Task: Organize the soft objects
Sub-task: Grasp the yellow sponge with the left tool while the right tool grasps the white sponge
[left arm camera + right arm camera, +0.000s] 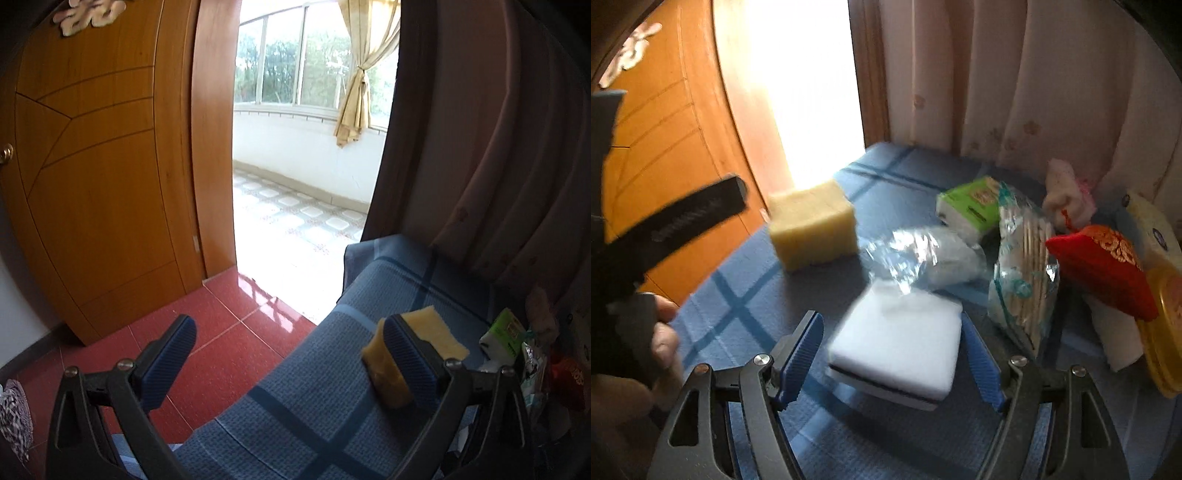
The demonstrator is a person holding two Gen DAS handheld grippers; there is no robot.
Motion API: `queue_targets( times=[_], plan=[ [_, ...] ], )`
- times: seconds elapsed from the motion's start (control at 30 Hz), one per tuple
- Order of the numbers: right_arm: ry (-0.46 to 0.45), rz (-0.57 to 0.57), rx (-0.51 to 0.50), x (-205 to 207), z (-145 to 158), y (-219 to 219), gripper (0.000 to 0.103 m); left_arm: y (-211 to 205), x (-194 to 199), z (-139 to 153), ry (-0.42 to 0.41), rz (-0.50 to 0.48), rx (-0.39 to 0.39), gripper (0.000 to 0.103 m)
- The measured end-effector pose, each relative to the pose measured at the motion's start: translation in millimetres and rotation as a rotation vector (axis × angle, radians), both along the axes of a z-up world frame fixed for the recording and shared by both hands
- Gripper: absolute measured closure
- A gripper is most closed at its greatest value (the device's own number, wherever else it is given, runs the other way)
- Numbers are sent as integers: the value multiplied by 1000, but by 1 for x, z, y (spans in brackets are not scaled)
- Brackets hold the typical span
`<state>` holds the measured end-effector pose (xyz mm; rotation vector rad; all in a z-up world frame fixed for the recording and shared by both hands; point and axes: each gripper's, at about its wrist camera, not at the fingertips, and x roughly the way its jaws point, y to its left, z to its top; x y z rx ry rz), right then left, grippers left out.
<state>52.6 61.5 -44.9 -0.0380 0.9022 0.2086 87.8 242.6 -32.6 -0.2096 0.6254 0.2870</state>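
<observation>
A yellow sponge (437, 332) lies on the blue checked cloth (314, 406) near the table's left edge; it also shows in the right wrist view (812, 229). My left gripper (291, 356) is open wide, and its right finger (410, 358) stands in front of the sponge with nothing between the pads. One dark finger (701, 214) of it shows blurred beside the yellow sponge. My right gripper (892, 363) is shut on a white sponge (897, 347) with a dark stripe, held a little above the cloth.
To the right lie a green tissue pack (971, 206), a crinkled clear wrapper (923, 254), a bag of thin sticks (1023, 266), a red embroidered pouch (1104, 266), a pale plush (1067, 195) and a yellow round lid (1163, 332). Curtain (498, 147) behind; door (92, 166) and red floor (221, 350) to the left.
</observation>
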Motion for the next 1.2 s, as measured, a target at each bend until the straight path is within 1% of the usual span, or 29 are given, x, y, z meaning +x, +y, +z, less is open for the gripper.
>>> queue_targets(
  times=[0.03, 0.1, 0.13, 0.17, 0.27, 0.33, 0.4, 0.43, 0.5, 0.53, 0.6, 0.63, 0.7, 0.73, 0.77, 0.83, 0.87, 0.9, 1.0, 1.07, 1.1, 1.13, 1.17, 1.2],
  plan=[
    [41, -15, 0, 5, -6, -5, 26, 0, 0, 0, 3, -3, -2, 1],
    [32, -24, -12, 7, -6, -9, 27, -1, 1, 0, 3, -7, 5, 1],
    [34, -10, -15, 7, -6, -10, 31, -3, 3, -1, 3, -10, 10, 1],
    [29, 14, 0, 4, -5, -11, 41, -4, 4, 0, 1, -17, 18, 1],
    [13, 63, 15, -7, -2, -14, 44, -12, 0, 3, -16, -48, 49, 1],
    [-45, 89, 39, -18, 7, -19, 44, -19, -1, 5, -34, -77, 68, 1],
    [-157, 112, 37, -36, 21, -29, 43, -28, 0, 7, -43, -99, 79, 1],
    [-222, 111, 21, -44, 28, -34, 43, -32, 3, 7, -43, -109, 84, 1],
    [-310, 87, -33, -53, 36, -43, 43, -44, 10, 8, -30, -127, 89, 1],
    [-337, 73, -53, -55, 39, -48, 43, -48, 14, 8, -23, -132, 87, 1],
    [-362, 34, -89, -47, 37, -56, 43, -60, 27, 7, 11, -147, 72, 1],
    [-362, 20, -83, -44, 37, -60, 43, -65, 34, 6, 27, -160, 68, 1],
    [-368, -7, -35, -41, 40, -72, 43, -75, 47, 3, 65, -168, 81, 1],
    [-373, -16, -17, -40, 42, -76, 43, -79, 52, 0, 87, -158, 97, 1],
    [-373, -17, -4, -41, 43, -79, 43, -84, 60, -6, 123, -126, 127, 1],
    [-380, -17, 12, -42, 45, -82, 43, -86, 70, -15, 191, -93, 141, 2],
    [-387, -14, 18, -44, 46, -83, 42, -83, 74, -19, 220, -89, 117, 3],
    [-390, -10, 21, -48, 47, -83, 42, -78, 76, -22, 238, -86, 68, 3],
    [-365, -6, 27, -41, 43, -82, 42, -69, 80, -29, 271, -83, 13, 4],
    [-340, -13, 50, -36, 41, -86, 42, -68, 82, -31, 282, -98, -13, 11],
    [-332, -22, 62, -35, 40, -89, 42, -70, 80, -30, 273, -109, -11, 16],
    [-320, -36, 81, -33, 39, -94, 42, -75, 79, -28, 265, -141, -5, 29],
    [-311, -44, 93, -31, 38, -96, 42, -79, 78, -28, 260, -163, 2, 38],
    [-302, -51, 105, -29, 36, -99, 42, -87, 78, -26, 260, -176, 33, 39]
  ],
)
